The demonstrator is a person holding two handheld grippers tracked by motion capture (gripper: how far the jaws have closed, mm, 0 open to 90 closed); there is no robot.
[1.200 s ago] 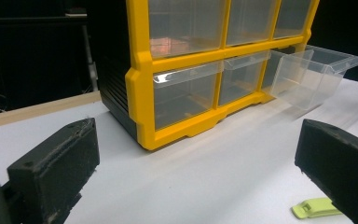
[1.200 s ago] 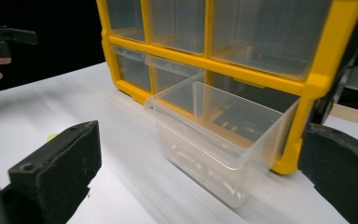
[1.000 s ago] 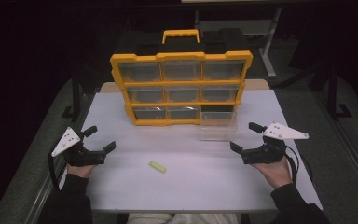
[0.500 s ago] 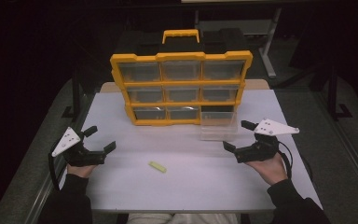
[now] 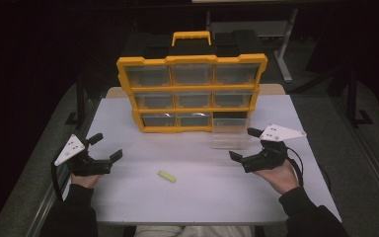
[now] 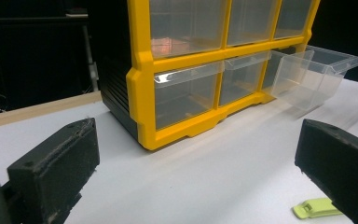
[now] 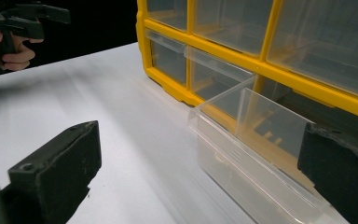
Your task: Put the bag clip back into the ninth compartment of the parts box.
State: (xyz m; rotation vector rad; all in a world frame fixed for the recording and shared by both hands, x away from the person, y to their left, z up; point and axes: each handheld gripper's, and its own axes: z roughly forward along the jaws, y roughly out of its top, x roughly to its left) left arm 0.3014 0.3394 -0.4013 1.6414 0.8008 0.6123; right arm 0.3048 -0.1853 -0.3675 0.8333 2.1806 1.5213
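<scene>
Nearest, two hand-held grippers rest low over the white table [image 5: 128, 207]. Left gripper [image 5: 104, 148] at the near-left, jaws spread wide, nothing between them. Right gripper [image 5: 243, 144] at the near-right, jaws likewise spread and empty, aimed toward the clear drawer [image 5: 231, 133].

Between the two, closer to the person, a small yellow-green clip [image 5: 167, 176] lies flat on the table, well apart from both grippers. In the left gripper view it sits just beside the right-hand jaw, low in frame.

Farther back: the clear drawer stands out on the table in front of the organiser's bottom-right bay, touching or nearly touching the frame; cannot tell which. It appears empty. Right gripper is near it, not touching.

Behind it, the yellow organiser [image 5: 191, 94] stands upright, nine bays in three rows, the bottom-right bay dark and open where the drawer belongs.

Judgement: work in hand looks like getting the clip into the drawer, or handling the drawer itself. Risks:
- Drawer is light, clear plastic; a jaw closing on one thin wall could tip or skid it.
- Clip is small and flat; jaws coming in steep may push it along the smooth table instead of gripping.
- Nudging the drawer sideways could misalign it with its bay.
</scene>
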